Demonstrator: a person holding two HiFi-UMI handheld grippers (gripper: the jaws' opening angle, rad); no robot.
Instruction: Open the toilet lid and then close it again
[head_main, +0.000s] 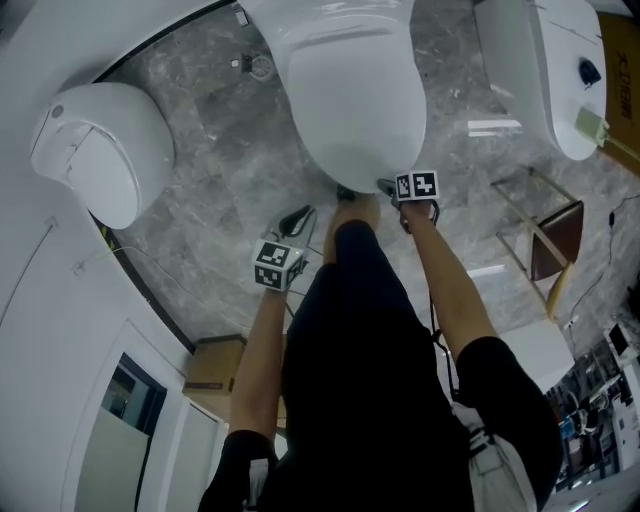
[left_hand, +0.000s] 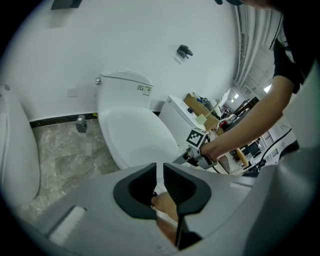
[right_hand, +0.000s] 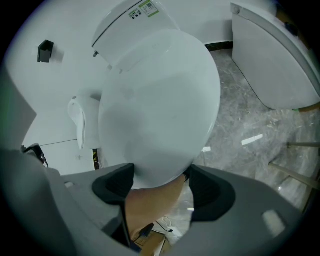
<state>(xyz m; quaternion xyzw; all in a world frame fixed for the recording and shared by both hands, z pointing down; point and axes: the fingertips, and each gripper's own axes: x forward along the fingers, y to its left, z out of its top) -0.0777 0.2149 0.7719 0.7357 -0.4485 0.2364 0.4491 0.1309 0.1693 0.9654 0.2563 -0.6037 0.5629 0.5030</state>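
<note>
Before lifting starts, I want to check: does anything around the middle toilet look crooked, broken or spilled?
Nothing stands out: the toilet lid lies flat and straight, and the floor shows no spill.

a plumbing showroom or test space rather than a home bathroom: three white toilets (head_main: 350, 90) stand side by side on a grey marble floor (head_main: 220, 200), cardboard boxes (head_main: 215, 365) nearby.
</note>
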